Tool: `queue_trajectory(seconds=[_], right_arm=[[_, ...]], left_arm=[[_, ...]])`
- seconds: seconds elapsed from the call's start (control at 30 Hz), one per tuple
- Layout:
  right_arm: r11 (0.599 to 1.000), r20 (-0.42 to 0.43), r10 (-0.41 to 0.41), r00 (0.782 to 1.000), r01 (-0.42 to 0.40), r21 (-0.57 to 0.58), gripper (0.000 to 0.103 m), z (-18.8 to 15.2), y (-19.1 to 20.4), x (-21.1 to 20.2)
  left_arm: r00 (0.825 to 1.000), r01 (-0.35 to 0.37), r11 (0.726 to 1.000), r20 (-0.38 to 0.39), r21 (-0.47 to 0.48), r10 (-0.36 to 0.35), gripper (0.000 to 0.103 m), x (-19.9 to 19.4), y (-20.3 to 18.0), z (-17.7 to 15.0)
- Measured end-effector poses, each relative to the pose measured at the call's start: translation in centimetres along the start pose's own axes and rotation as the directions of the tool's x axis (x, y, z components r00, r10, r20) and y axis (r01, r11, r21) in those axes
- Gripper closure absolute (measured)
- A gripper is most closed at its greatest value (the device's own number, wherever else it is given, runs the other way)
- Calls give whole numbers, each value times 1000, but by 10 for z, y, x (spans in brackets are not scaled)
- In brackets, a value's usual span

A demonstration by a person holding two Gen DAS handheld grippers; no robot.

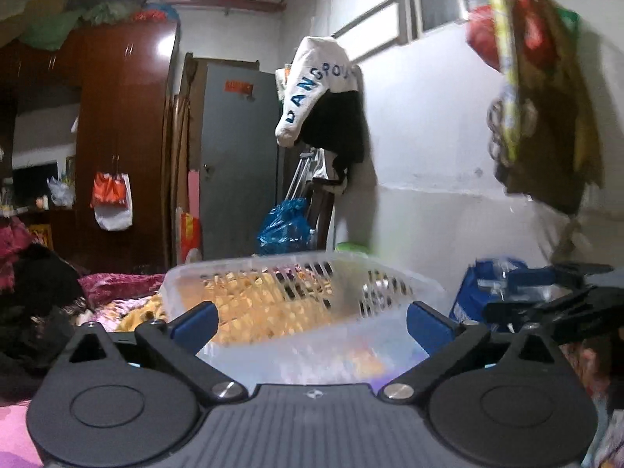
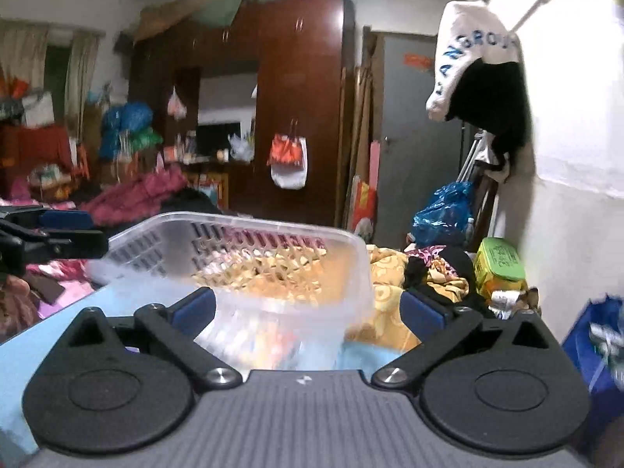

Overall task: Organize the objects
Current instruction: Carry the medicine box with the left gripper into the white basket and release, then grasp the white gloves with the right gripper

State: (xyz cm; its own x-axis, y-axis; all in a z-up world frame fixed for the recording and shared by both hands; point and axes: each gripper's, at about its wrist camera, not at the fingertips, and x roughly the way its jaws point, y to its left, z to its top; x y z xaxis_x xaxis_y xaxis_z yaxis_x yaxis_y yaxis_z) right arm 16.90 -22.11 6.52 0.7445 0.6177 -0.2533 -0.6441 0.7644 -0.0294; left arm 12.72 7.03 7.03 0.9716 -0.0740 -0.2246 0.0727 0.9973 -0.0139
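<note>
Left wrist view first: the left gripper (image 1: 312,321) has its blue-padded jaws spread as wide as they go, nothing pinched. Right between and just ahead of them sits the clear slotted plastic basket (image 1: 296,296), tilted a bit, with yellowish patterned fabric showing through its walls (everything is motion-blurred, so I can't tell whether it's resting on the bedding or not). Off to its right, the other claw pokes into frame.

Right wrist view, same story: the right gripper (image 2: 308,310) is wide open and empty, the basket just ahead between the jaws, neither pad touching it. Further right of that claw there's a green-lidded tub (image 2: 501,263), and a blue crinkly plastic bag (image 2: 444,214) back by the wall.

My read: this is the let-go step, basket freshly free of both claws. The next move probably calls for backing both off straight, without clipping the rim, then picking something to put in.

Both claws point slightly downward, roughly side by side, aimed at the basket.
</note>
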Motion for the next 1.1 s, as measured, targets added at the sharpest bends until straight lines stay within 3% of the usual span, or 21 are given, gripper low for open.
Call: queue_trajectory(seconds=[0.17, 0.27, 0.37, 0.47, 0.6, 0.73, 0.93, 1.0, 1.1], right_arm=[[990, 56, -1, 998, -7, 142, 0, -62, -9, -58], [972, 13, -34, 999, 30, 232, 0, -91, -13, -71], [962, 30, -43, 999, 33, 273, 0, -101, -15, -82], [966, 48, -49, 998, 35, 257, 0, -98, -11, -85], [975, 53, -11, 999, -1, 224, 1, -105, 0, -87], [976, 45, -9, 999, -1, 218, 18, -109, 0, -83], [974, 20, 30, 999, -34, 225, 51, -117, 1, -75], [973, 16, 43, 999, -45, 225, 60, -118, 3, -74], [978, 4, 48, 999, -48, 203, 79, -119, 8, -73]], left_arm=[[997, -76, 997, 30, -19, 77, 0, -48, -36, -40], [999, -30, 997, 22, -68, 31, 1, -60, -53, -68], [1000, 16, 997, -15, -71, -18, 3, -58, -68, -88], [997, 51, 999, -55, -7, -52, 7, -48, -87, -99], [994, 79, 997, -77, 5, -78, 14, -43, -104, -109], [992, 95, 995, -83, 23, -92, 27, -45, -118, -113], [986, 127, 991, -112, 51, -121, 57, -42, -134, -117], [987, 124, 990, -112, 61, -116, 79, -40, -137, -117], [987, 129, 989, -111, 70, -120, 85, -40, -139, -118]])
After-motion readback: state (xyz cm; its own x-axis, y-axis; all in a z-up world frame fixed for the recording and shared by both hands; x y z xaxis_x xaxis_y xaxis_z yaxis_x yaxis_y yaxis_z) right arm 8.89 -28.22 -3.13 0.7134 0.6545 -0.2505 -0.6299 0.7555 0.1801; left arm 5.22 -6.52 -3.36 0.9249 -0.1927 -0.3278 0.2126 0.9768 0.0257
